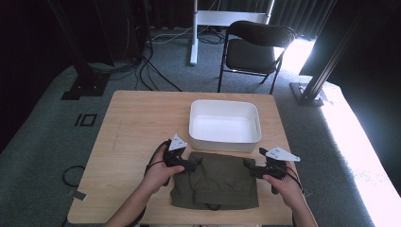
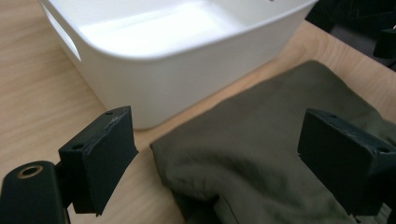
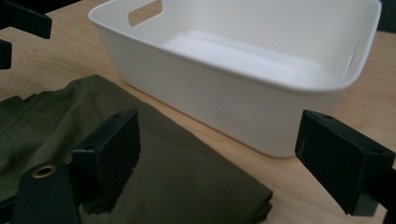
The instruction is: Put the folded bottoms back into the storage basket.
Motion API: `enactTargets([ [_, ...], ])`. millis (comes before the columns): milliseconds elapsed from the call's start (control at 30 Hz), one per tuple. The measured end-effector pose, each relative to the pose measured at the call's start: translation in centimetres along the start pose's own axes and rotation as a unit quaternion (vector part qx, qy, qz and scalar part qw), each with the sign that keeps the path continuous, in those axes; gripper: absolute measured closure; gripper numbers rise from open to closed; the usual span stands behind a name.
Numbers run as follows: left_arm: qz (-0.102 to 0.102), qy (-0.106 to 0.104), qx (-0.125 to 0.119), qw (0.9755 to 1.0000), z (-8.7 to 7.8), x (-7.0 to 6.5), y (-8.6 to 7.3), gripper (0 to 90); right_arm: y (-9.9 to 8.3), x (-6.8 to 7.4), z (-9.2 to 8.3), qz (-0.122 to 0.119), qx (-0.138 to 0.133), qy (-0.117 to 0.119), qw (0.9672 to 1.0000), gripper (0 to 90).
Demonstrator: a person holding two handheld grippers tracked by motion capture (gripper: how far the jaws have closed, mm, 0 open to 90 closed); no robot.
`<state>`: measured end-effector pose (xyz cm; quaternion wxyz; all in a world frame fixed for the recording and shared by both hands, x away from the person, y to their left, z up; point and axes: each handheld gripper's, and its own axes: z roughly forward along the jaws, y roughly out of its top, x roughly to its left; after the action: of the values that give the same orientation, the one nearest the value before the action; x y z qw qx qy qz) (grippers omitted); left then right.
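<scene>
A folded olive-green garment (image 1: 215, 180) lies flat near the table's front edge, just in front of an empty white tub (image 1: 224, 125). My left gripper (image 1: 195, 163) is open at the garment's far-left corner (image 2: 243, 154), its jaws straddling that corner. My right gripper (image 1: 247, 166) is open at the far-right corner (image 3: 187, 182), jaws wide above the cloth. The tub (image 2: 177, 51) (image 3: 243, 65) stands close behind both corners. Neither gripper holds anything.
The wooden table (image 1: 137, 127) has free surface to the left and behind the tub. A black folding chair (image 1: 255, 47) stands beyond the far edge. Cables (image 1: 71, 175) lie on the grey carpet at the left.
</scene>
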<state>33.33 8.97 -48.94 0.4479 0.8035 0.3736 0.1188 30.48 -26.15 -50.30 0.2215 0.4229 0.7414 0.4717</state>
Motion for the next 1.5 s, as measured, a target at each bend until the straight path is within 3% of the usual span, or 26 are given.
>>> enactTargets([
  [167, -0.003, 0.000, 0.010, 0.9999, -0.3, -0.6, -1.0, 12.5, -1.3, 0.3, 0.4, -0.005, 0.013, 0.000, 0.9999, 13.9],
  [267, -0.009, 0.000, 0.015, 0.9998, -0.4, -1.0, -1.7, 12.5, -1.9, 0.3, 0.7, 0.013, 0.024, 0.003, 0.9996, 13.9],
  [400, -0.014, -0.002, 0.021, 0.9997, -0.4, -1.3, -2.4, 12.5, -2.6, 0.7, 1.0, 0.003, 0.041, 0.000, 0.9992, 13.9],
  [567, -0.025, 0.009, 0.040, 0.9989, 0.1, -1.8, -3.9, 12.5, -3.4, 1.0, 1.5, 0.014, 0.057, -0.005, 0.9982, 13.9],
  [667, -0.033, 0.018, 0.053, 0.9979, 0.5, -2.0, -4.7, 12.5, -3.8, 1.0, 2.0, 0.014, 0.073, -0.024, 0.9970, 13.9],
  [800, -0.033, 0.020, 0.068, 0.9969, 1.2, -2.3, -5.6, 12.5, -4.2, 1.2, 2.4, 0.018, 0.088, -0.025, 0.9956, 13.9],
  [967, -0.044, 0.037, 0.071, 0.9958, 1.7, -2.2, -6.0, 12.5, -4.5, 1.3, 2.7, 0.022, 0.099, -0.030, 0.9944, 13.9],
  [1067, -0.048, 0.035, 0.075, 0.9954, 2.1, -2.2, -6.3, 12.6, -4.7, 1.4, 2.9, 0.025, 0.104, -0.031, 0.9938, 13.9],
  [1233, -0.035, 0.037, 0.069, 0.9963, 2.5, -2.2, -6.3, 12.7, -5.0, 1.5, 3.2, 0.025, 0.111, -0.030, 0.9931, 13.9],
  [1300, -0.023, 0.039, 0.055, 0.9974, 2.9, -2.4, -6.5, 12.6, -5.0, 1.5, 3.2, 0.027, 0.113, -0.027, 0.9928, 14.0],
  [1500, -0.022, 0.061, 0.055, 0.9964, 3.6, -2.9, -6.2, 12.9, -5.0, 1.8, 3.2, 0.033, 0.114, -0.034, 0.9924, 14.0],
])
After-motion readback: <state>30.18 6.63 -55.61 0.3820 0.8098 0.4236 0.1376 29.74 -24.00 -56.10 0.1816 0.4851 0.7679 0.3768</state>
